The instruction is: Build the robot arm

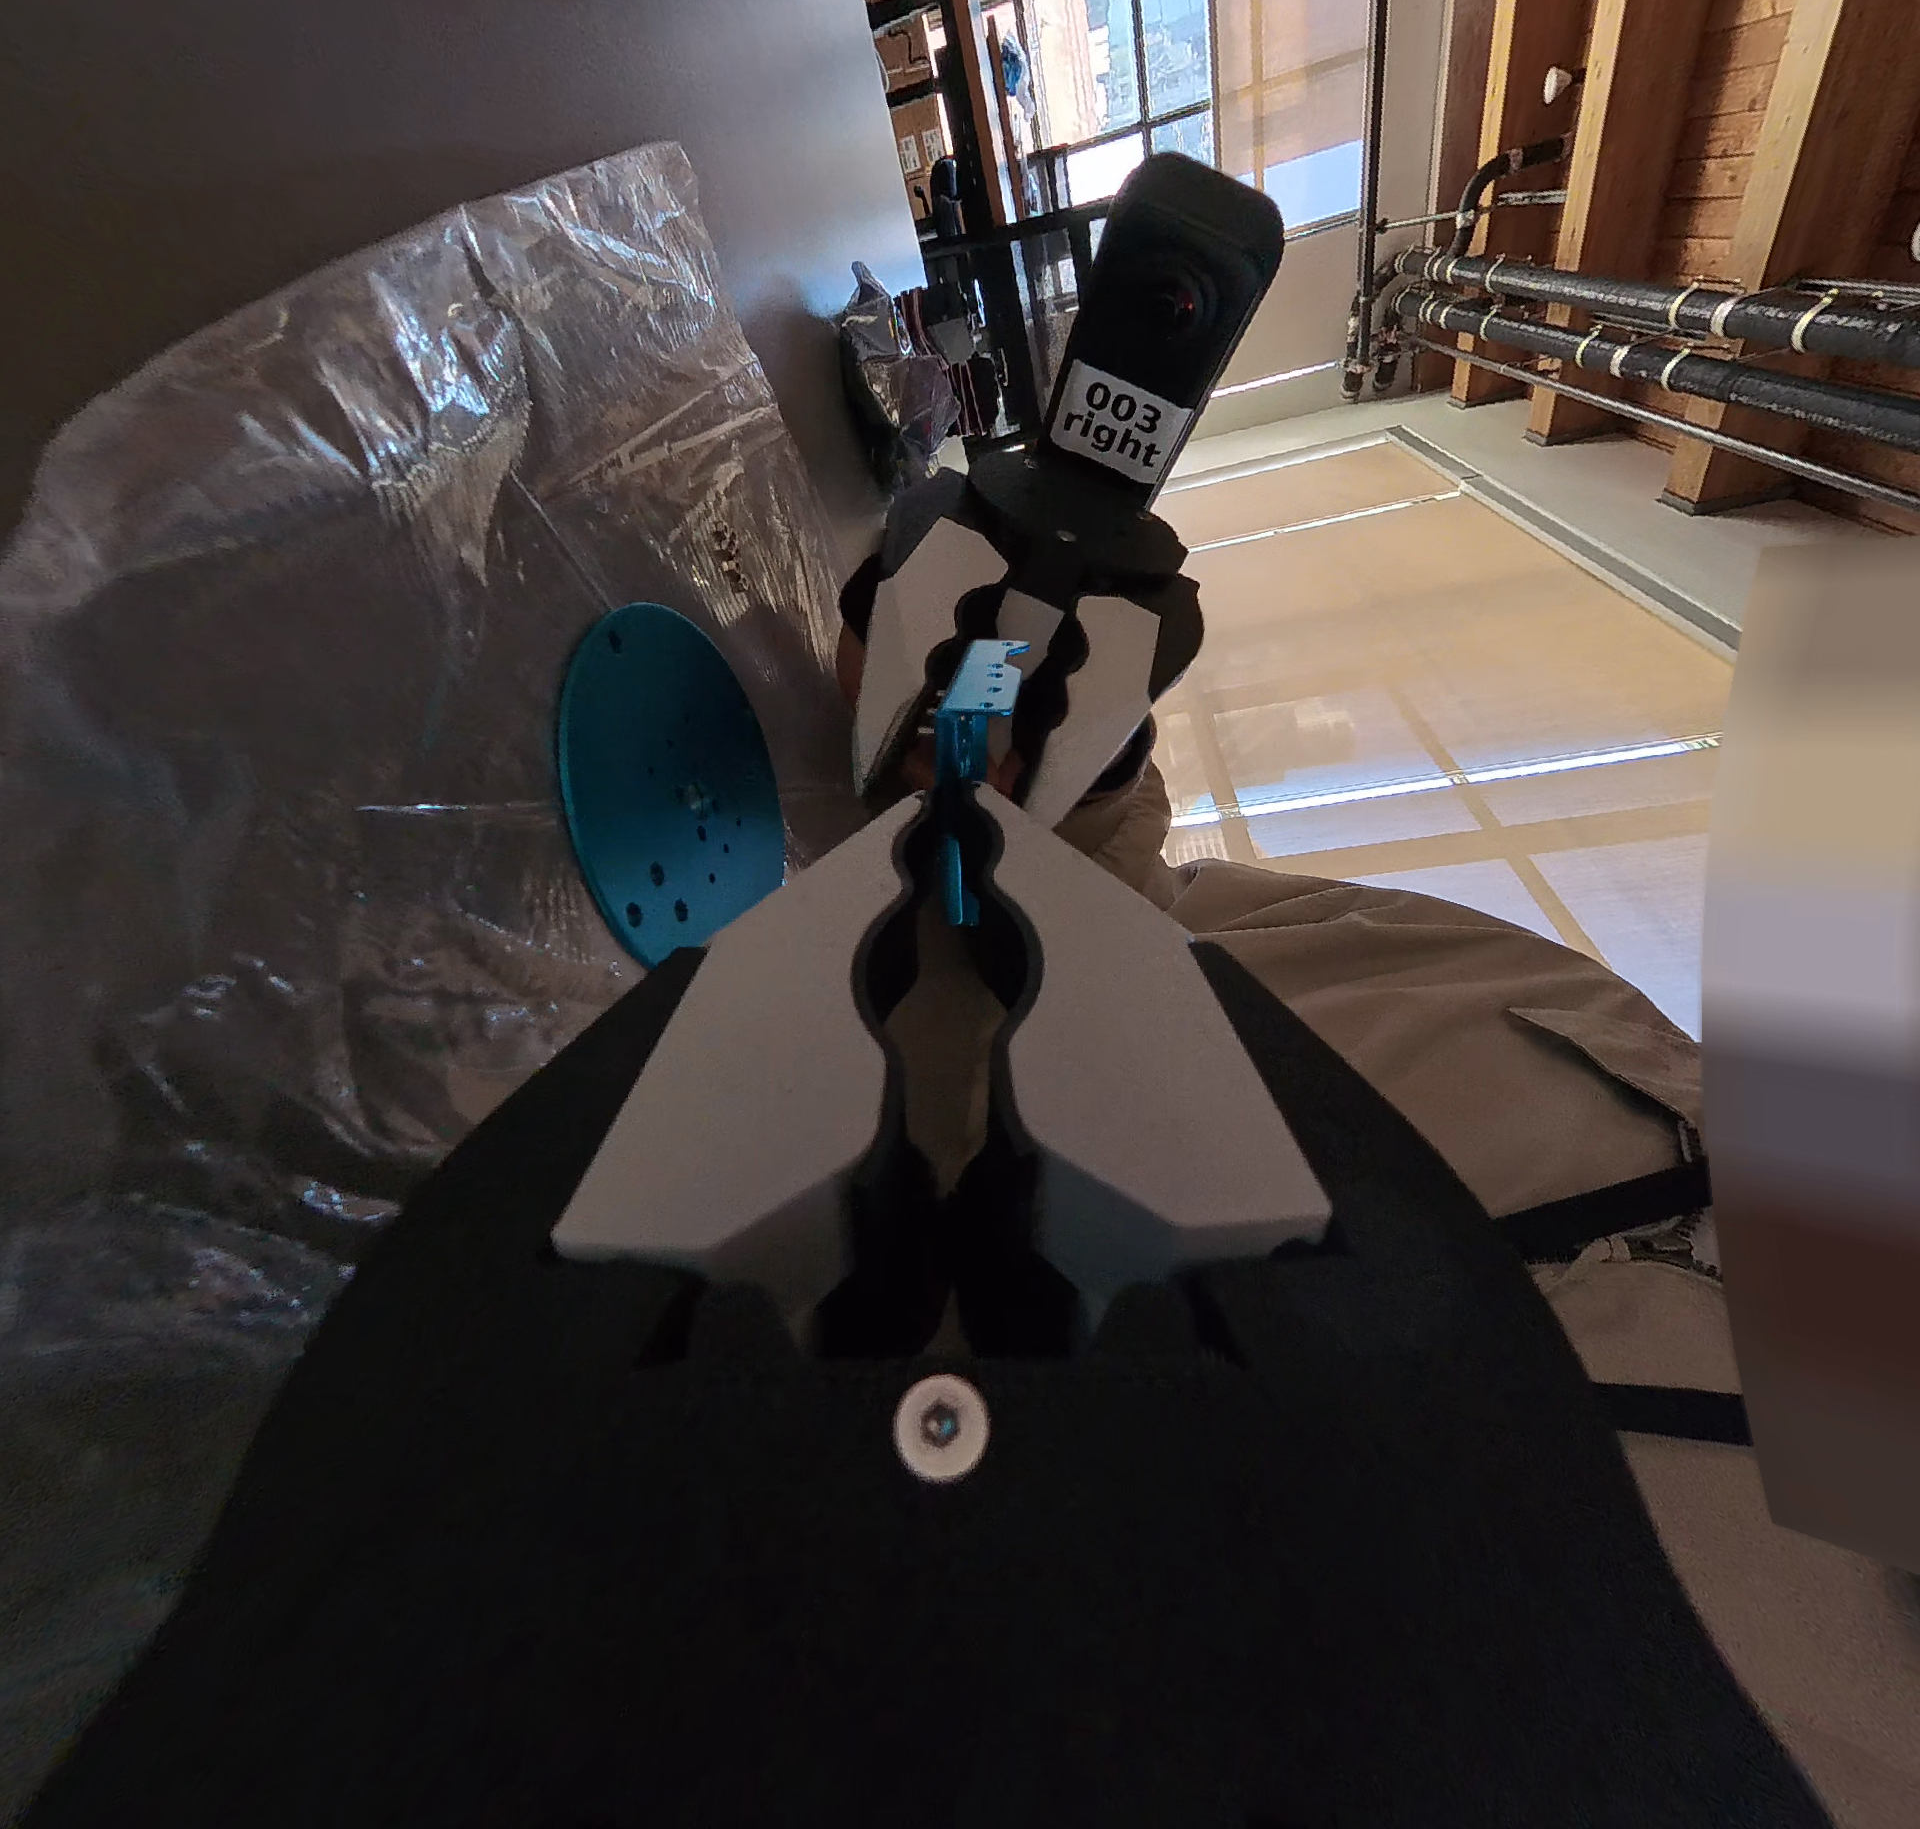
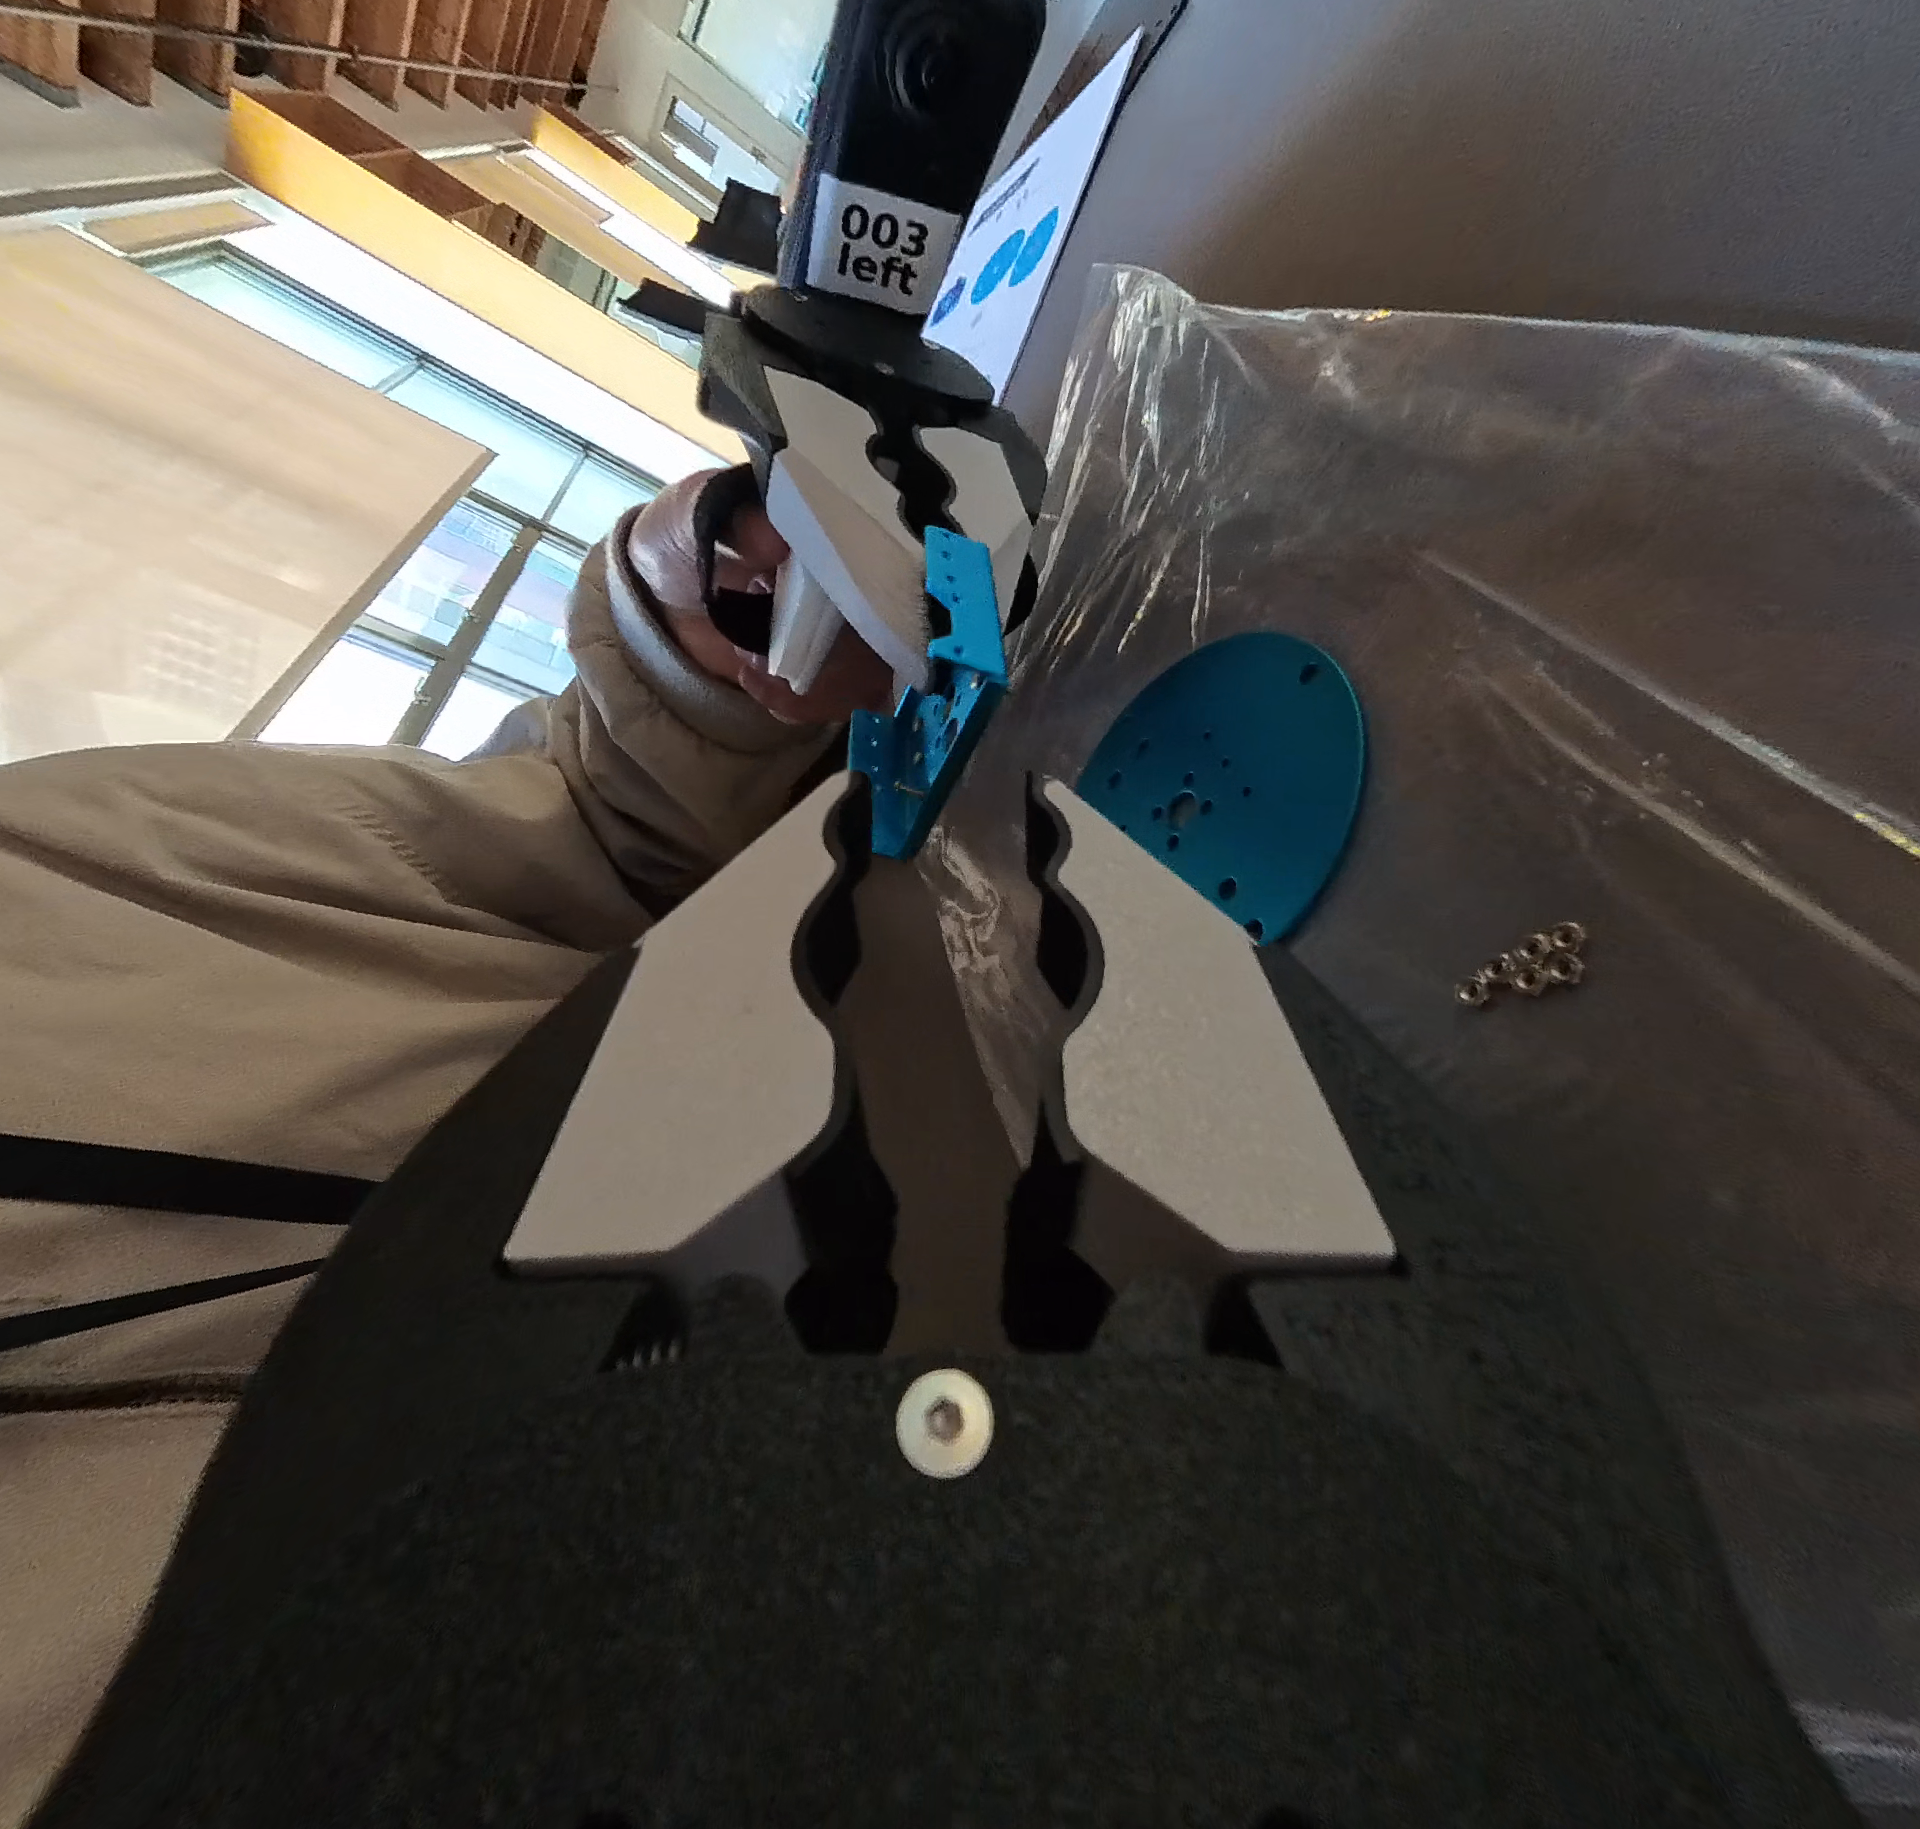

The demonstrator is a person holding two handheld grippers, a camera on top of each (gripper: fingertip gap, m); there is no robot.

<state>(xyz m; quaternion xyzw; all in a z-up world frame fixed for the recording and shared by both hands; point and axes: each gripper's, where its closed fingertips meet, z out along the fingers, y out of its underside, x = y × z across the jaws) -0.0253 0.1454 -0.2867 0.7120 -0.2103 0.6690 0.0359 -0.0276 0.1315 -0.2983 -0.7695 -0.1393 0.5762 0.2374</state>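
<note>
Left tool [image 1: 951,823]: fingers nearly together, clamped on a blue metal bracket [image 1: 961,844] at their tips; also seen head-on in right wrist view [image 2: 961,626], held by a hand [image 2: 774,636] in a beige sleeve.
Right tool [image 2: 940,813]: fingers a little apart in its own view; bracket's lower end [image 2: 914,782] sits at the tips, by the left finger; grip can't be told there. In left wrist view [image 1: 971,751] it faces the left tool, fingers either side of the bracket's far end, contact unclear.
Bracket: small, bent, w/ rows of holes; held in the air between the two tools, which meet tip to tip, above the worktop.
Blue disc [image 1: 665,792]: round plate w/ many holes, flat on clear plastic sheet [image 1: 364,532], just beside the tools; also in right wrist view [image 2: 1236,782].
Nuts [image 2: 1527,964]: small silver cluster on the plastic, near the disc, apart from both tools.
Paper sheet [image 2: 1049,190]: white w/ blue round figures, behind the left tool.
Worktop [image 2: 1558,117]: grey surface, plastic-covered in part.
Backdrop: windows, wood beams, black pipes [image 1: 1662,314].
</note>
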